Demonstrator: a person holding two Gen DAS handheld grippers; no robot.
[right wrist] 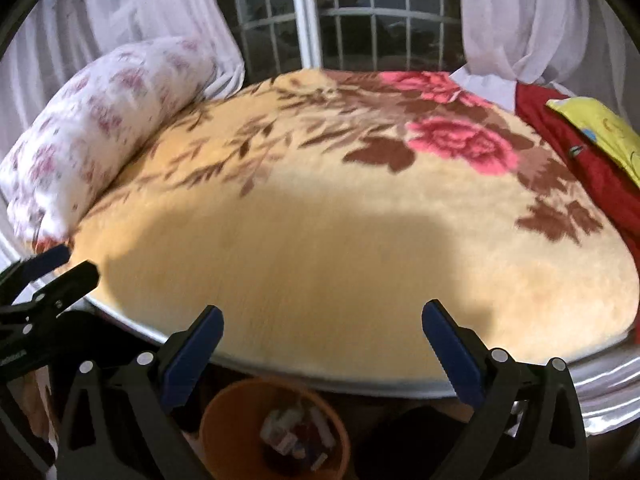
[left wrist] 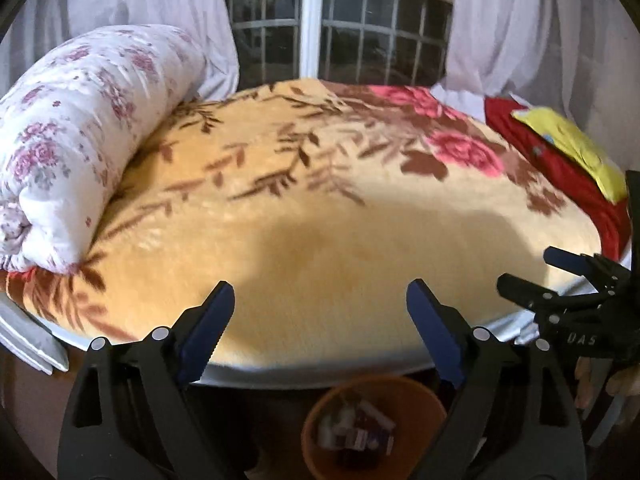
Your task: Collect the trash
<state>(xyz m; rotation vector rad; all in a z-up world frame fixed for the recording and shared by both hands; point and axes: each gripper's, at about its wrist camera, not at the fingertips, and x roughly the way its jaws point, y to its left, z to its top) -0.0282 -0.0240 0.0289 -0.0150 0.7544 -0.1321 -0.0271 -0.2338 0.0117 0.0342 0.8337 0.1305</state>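
The left gripper (left wrist: 320,300) is wide open with nothing in it. The right gripper (right wrist: 322,322) is wide open too, and empty. The orange bin (left wrist: 420,396) sits on the floor at 6 o'clock, just below the bed edge. Small bits of trash (left wrist: 356,428) lie inside it. The flowery blanket (left wrist: 320,200) covers the bed, with a rolled quilt (left wrist: 80,140) at 9 o'clock.
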